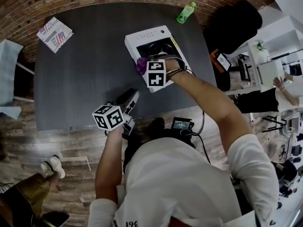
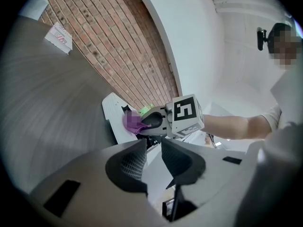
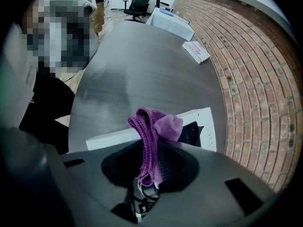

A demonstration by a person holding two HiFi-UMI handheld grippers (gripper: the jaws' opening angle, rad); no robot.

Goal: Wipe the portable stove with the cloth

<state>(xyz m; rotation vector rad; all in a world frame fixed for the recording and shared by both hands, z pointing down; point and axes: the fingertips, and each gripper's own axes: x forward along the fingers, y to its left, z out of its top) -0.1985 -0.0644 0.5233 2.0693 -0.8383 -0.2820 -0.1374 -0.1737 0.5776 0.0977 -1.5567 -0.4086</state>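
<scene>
Head view puts my right gripper [image 1: 146,66] at the stove's [image 1: 150,38] near left corner, jaws clamped on the purple cloth [image 1: 141,65], which seems to touch the white top there. My left gripper [image 1: 129,102] hangs at the table [image 1: 85,74] edge, jaws narrowly apart, empty. I'd judge wiping barely begun; most of the top remains.

No legible text, labels or numbers.
</scene>
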